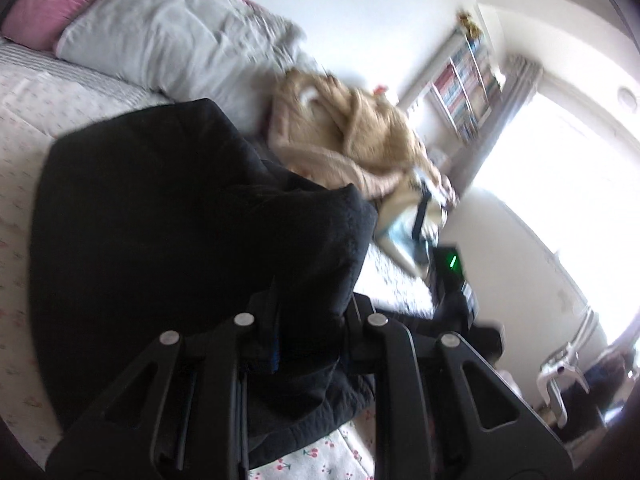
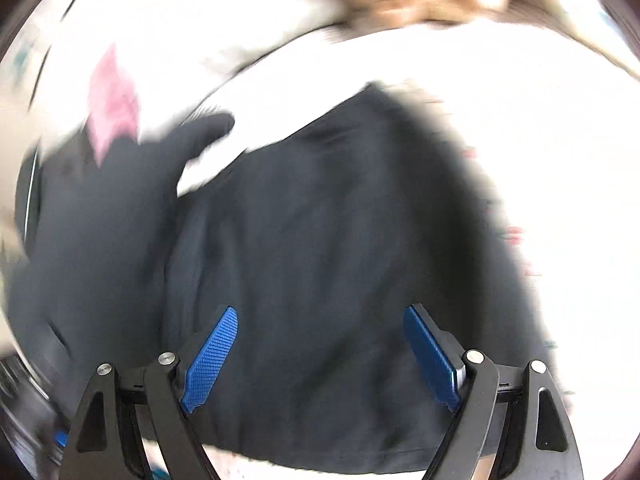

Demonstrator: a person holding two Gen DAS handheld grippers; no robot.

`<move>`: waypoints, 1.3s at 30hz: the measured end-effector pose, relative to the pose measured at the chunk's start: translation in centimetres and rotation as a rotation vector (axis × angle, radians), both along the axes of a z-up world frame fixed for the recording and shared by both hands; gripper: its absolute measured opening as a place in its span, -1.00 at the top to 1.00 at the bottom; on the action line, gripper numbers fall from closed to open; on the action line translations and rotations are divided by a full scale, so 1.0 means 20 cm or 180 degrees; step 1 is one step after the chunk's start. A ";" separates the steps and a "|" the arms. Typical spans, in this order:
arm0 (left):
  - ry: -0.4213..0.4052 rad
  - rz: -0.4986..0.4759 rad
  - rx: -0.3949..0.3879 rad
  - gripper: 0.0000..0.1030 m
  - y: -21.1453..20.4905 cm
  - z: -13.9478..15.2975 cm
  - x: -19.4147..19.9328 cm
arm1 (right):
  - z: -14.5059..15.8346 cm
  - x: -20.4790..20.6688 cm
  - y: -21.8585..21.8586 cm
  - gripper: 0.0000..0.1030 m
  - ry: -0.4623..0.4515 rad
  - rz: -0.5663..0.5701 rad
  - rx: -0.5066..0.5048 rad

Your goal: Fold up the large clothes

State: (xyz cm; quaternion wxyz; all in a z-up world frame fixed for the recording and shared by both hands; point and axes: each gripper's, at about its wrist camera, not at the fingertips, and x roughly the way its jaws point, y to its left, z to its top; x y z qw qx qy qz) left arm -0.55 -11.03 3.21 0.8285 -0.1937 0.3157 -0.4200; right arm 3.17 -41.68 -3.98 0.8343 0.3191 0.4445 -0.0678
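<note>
A large black garment (image 1: 180, 216) lies on the bed. In the left wrist view my left gripper (image 1: 308, 320) is shut on a thick fold of it, and cloth bunches over and between the fingers. In the right wrist view the same garment (image 2: 328, 240) spreads flat below my right gripper (image 2: 320, 344), which is open with its blue pads (image 2: 212, 356) wide apart and nothing between them. That view is blurred. The other gripper's body with a green light (image 1: 452, 264) shows at the right of the left wrist view.
The bed has a white cherry-print sheet (image 1: 24, 152), a grey pillow (image 1: 168, 36) and a pink pillow (image 1: 52, 0) at the head. A crumpled tan garment (image 1: 352, 136) lies beyond the black one. A bookshelf (image 1: 464, 84) and a bright window (image 1: 560, 184) stand beyond the bed.
</note>
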 end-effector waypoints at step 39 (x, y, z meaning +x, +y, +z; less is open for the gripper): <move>0.0585 0.0423 0.1191 -0.89 0.27 -0.14 0.32 | 0.15 0.14 0.21 0.52 -0.0617 0.0669 0.0144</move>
